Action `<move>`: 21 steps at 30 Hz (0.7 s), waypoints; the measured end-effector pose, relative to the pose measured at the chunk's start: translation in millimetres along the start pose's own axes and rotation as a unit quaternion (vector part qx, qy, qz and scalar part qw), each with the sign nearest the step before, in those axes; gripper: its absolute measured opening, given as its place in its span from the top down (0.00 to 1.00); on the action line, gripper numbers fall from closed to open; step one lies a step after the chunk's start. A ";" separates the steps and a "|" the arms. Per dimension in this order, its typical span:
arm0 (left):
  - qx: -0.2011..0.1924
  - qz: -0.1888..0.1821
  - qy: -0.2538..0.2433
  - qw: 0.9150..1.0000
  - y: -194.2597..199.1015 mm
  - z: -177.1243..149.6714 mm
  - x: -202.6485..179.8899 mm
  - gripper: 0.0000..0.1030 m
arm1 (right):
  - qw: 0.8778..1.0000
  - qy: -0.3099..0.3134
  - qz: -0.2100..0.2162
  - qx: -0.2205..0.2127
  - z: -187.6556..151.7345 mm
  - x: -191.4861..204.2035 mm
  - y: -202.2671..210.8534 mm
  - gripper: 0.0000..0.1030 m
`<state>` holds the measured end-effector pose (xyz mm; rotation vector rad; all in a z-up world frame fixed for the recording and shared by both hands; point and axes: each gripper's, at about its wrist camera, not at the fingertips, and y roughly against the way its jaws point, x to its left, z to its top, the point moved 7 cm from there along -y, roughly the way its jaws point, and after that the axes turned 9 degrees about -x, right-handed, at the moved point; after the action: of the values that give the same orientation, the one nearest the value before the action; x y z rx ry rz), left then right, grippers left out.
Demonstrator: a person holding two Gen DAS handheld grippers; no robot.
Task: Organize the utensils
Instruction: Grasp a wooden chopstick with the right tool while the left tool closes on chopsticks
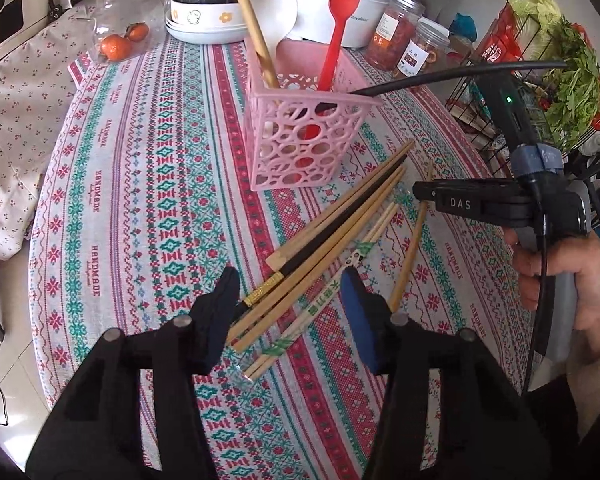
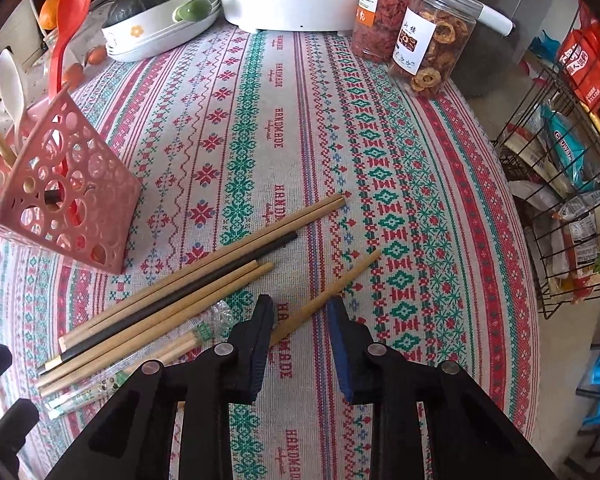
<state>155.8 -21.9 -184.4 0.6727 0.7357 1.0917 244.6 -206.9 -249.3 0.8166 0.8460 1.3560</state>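
Hand (image 1: 572, 280) only in left-wrist view

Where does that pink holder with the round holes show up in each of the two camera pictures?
Left wrist view: the pink holder stands upper centre, beyond the loose chopsticks.
Right wrist view: the pink holder sits at the left edge, tilted by the lens.
Shared landmark: the red spoon standing in it.
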 end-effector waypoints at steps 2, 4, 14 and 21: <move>0.002 -0.004 -0.002 1.000 -5.9 3.4 1.5 0.59 | 1.000 0.013 0.012 0.004 -6.7 -1.0 3.5 0.83; 0.006 -0.012 0.001 1.000 -14.3 7.8 3.0 0.64 | 0.999 0.013 0.029 0.012 -12.5 -3.5 6.8 0.86; 0.046 -0.085 0.034 0.995 -60.4 15.2 -4.4 0.77 | 0.997 -0.004 0.071 0.017 -31.7 -26.1 21.3 0.94; 0.051 -0.061 0.009 0.997 -63.0 10.1 -8.2 0.82 | 0.997 -0.010 0.078 0.018 -27.6 -31.9 25.0 0.94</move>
<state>194.9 -50.8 -226.6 0.6963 0.8408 0.9544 207.5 -237.3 -239.1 0.9389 0.8069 1.4691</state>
